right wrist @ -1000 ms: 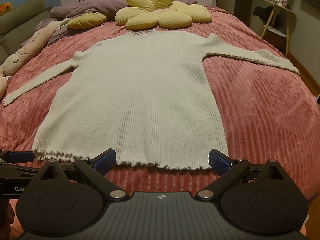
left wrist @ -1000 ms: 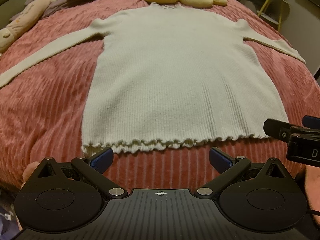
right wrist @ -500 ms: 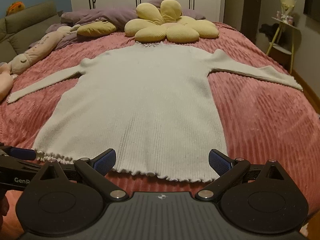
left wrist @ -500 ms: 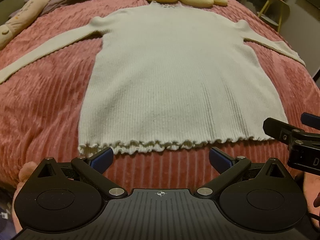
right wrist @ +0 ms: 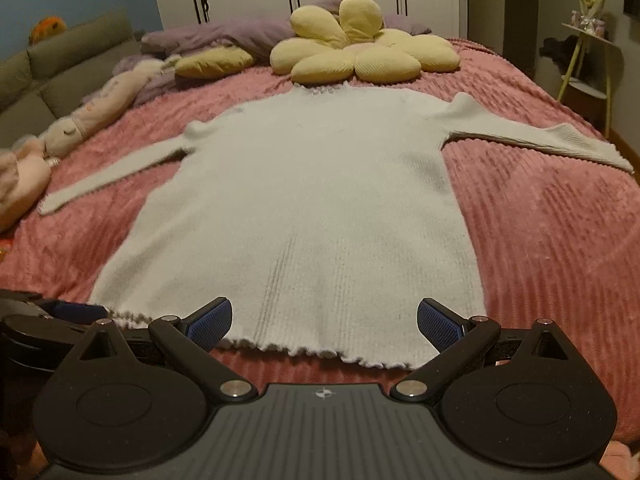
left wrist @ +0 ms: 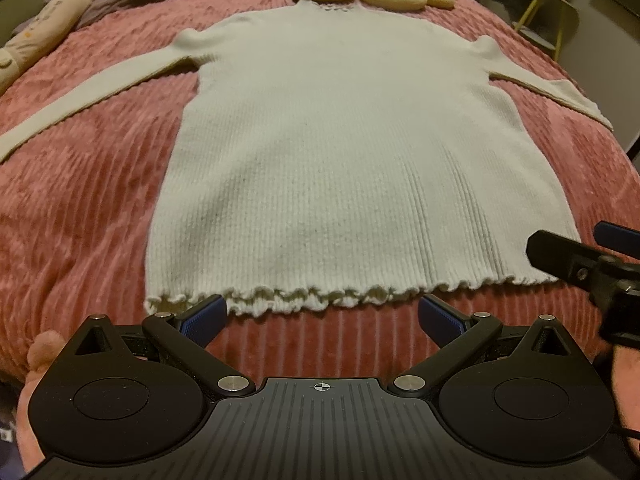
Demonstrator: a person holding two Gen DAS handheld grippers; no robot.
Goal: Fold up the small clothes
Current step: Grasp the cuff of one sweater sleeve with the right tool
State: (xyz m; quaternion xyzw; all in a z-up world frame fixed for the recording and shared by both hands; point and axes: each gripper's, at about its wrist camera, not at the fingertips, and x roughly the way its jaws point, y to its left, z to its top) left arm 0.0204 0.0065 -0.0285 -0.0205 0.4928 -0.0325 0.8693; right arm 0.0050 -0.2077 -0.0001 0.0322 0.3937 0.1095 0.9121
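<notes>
Sweater (left wrist: 352, 168), cream and long-sleeved, lies flat and face-up on a pink bedspread (left wrist: 80, 208) of plush ribbed corduroy-like pile. Its knit is fine vertical rib, the ribs sharpest toward the hem; the hem itself is a frilled lettuce edge, and the small collar at the far end is ruffled the same way. Both sleeves stretch out sideways, away from the body.

The left gripper (left wrist: 322, 314) hangs just short of the hem, fingers spread wide with nothing between them; its blue textured pads (left wrist: 204, 316) sit at the near edge of the frill, toward the sweater's left corner. The right gripper (right wrist: 324, 320) is likewise spread apart and holds nothing, its left pad over the hem and its right pad by the sweater's right corner. In the left view the right gripper's black finger shows at the right edge, beside the hem.

Straight ahead of both, past the collar, lies a yellow flower-shaped cushion (right wrist: 364, 56) of ribbed fabric with plump petals. Ahead and left are a yellow pillow (right wrist: 214, 62), purple bedding (right wrist: 224, 36) and a pale plush toy (right wrist: 92, 108) bearing writing too small to read. Far right stands a small side table (right wrist: 588, 64) with yellow legs.
</notes>
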